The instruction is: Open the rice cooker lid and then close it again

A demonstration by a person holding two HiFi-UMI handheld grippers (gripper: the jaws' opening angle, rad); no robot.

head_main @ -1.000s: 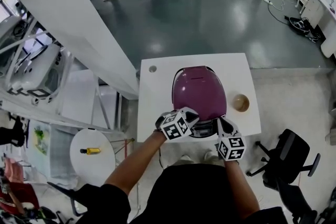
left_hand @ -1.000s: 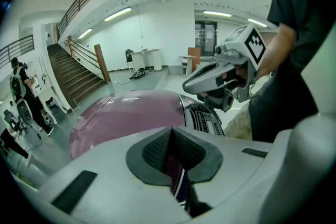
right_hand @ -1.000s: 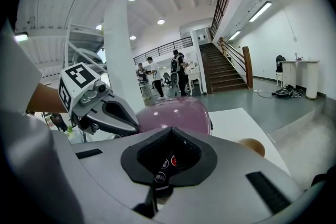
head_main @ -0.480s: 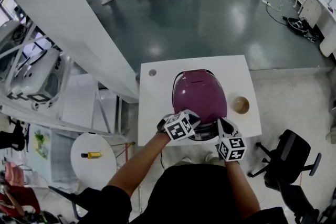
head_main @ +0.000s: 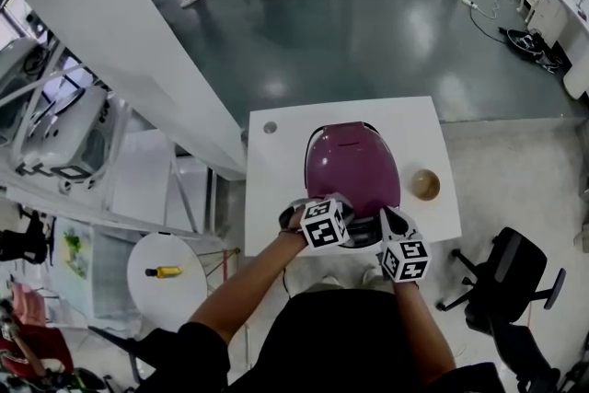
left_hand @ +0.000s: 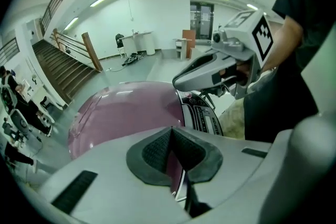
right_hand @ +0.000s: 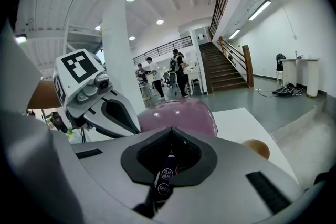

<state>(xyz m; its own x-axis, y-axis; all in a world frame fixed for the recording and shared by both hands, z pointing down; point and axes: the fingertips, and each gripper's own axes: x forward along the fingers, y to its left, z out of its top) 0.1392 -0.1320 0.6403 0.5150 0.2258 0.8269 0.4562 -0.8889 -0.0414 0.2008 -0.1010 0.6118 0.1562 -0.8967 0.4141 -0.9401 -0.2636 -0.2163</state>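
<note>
- Sitting in the middle of a white square table point(head_main: 276, 184), the glossy plum-purple domed rice cooker point(head_main: 352, 163) has its lid point(left_hand: 123, 110) down, smooth and shiny with light glinting off it.
- A dark control panel point(left_hand: 202, 115) with white print and a silver rim runs across the rice cooker's front edge, on the person's side.
- The left gripper point(left_hand: 172, 139) hangs over the rice cooker's front left, jaws pressed together with nothing between them.
- The right gripper point(right_hand: 170, 153) sits at the rice cooker's front right, jaws likewise closed and empty, with round panel buttons showing beyond its tips.
- A small tan round bowl point(head_main: 423, 183) stands on the table to the right of the rice cooker.
- A black office chair point(head_main: 502, 276) stands on the floor, right of the rice cooker and off the table.
</note>
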